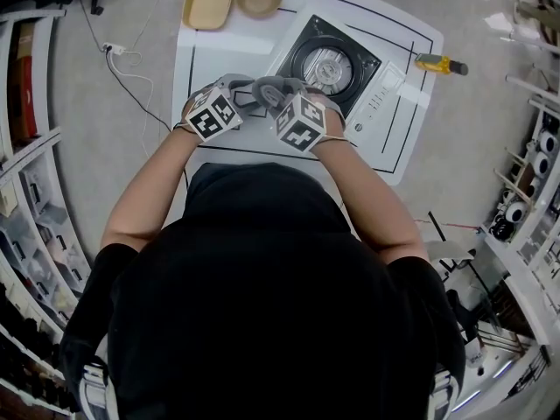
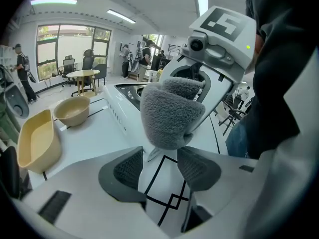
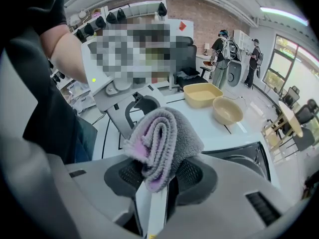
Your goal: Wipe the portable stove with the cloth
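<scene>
Portable stove [image 1: 334, 63], corner hidden behind cloth [image 3: 162, 138] clamped in right hand-held gripper [image 3: 159, 172]; left hand-held gripper [image 2: 160, 166] gapes empty.

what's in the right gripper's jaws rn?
A folded grey cloth, pink inside, clamped by the right gripper. It covers the pad faces where they bite. The left gripper stands open, just short of it.

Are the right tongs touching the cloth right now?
Touching. The right gripper view shows the folded cloth pinched between both pads of the right tongs.
</scene>
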